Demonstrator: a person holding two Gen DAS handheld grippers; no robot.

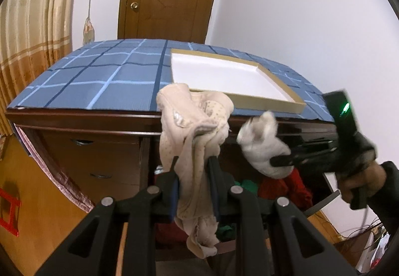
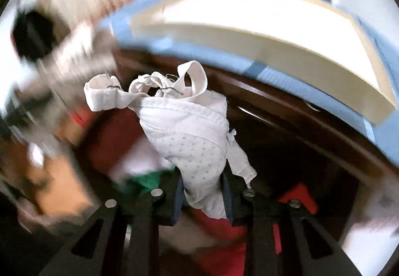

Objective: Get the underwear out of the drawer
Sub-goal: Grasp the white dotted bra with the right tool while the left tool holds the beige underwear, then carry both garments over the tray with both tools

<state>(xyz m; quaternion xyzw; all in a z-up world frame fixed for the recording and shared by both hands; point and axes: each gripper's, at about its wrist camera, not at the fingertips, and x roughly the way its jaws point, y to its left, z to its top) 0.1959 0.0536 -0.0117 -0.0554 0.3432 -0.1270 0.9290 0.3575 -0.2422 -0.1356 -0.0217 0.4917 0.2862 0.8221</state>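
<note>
the left tool (image 1: 192,164) is clamped on beige underwear (image 1: 197,131), held up in front of the blue-checked worktop (image 1: 99,76). the right tool (image 2: 203,191) is clamped on a white bra (image 2: 189,131), lifted above the open drawer (image 1: 274,186) of red and green clothes. a shallow white tray (image 1: 296,104) sits on the worktop.

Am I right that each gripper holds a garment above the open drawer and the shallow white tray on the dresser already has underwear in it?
Not quite: the left wrist view shows the tray holds nothing; both garments remain in the grippers.
</note>
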